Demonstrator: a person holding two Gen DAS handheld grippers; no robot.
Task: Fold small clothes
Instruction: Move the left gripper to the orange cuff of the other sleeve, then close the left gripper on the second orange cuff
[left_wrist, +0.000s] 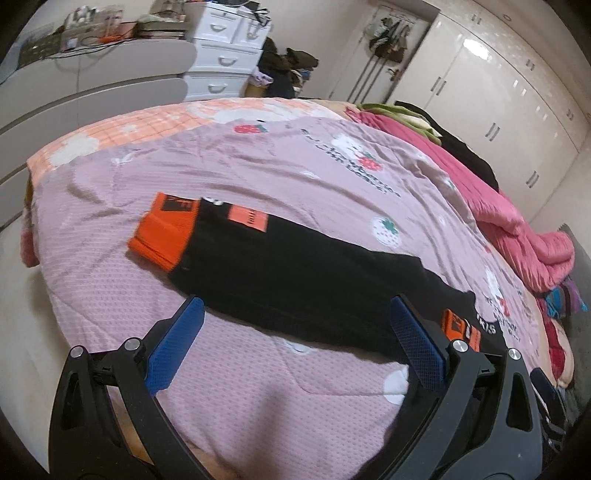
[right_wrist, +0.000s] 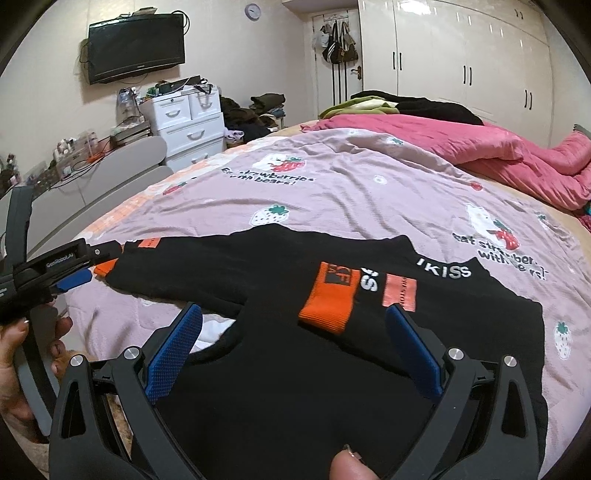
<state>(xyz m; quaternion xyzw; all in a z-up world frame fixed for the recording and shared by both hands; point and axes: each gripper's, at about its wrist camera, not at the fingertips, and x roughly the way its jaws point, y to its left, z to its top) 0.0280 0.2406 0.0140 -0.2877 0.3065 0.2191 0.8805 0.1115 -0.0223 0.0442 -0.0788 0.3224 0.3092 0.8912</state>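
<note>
A black sweater (right_wrist: 280, 369) with orange cuffs and white lettering lies flat on the pink strawberry bedspread (right_wrist: 332, 184). One sleeve is folded across its chest, the orange cuff (right_wrist: 327, 302) on top. The other sleeve (left_wrist: 295, 266) stretches out sideways and ends in an orange cuff (left_wrist: 162, 230). My left gripper (left_wrist: 297, 301) is open, its blue pads straddling that stretched sleeve just above it. It also shows in the right wrist view as the left gripper (right_wrist: 74, 278), beside the sleeve end. My right gripper (right_wrist: 293, 310) is open over the sweater's body, near the folded cuff.
A crumpled pink quilt (right_wrist: 517, 158) and dark clothes (right_wrist: 436, 105) lie along the far side of the bed. A white drawer chest (right_wrist: 188, 125) and a grey cabinet (right_wrist: 122, 162) stand beyond the bed's left edge. Wardrobes (right_wrist: 461, 55) line the back wall. A hand (right_wrist: 22, 350) holds the left gripper.
</note>
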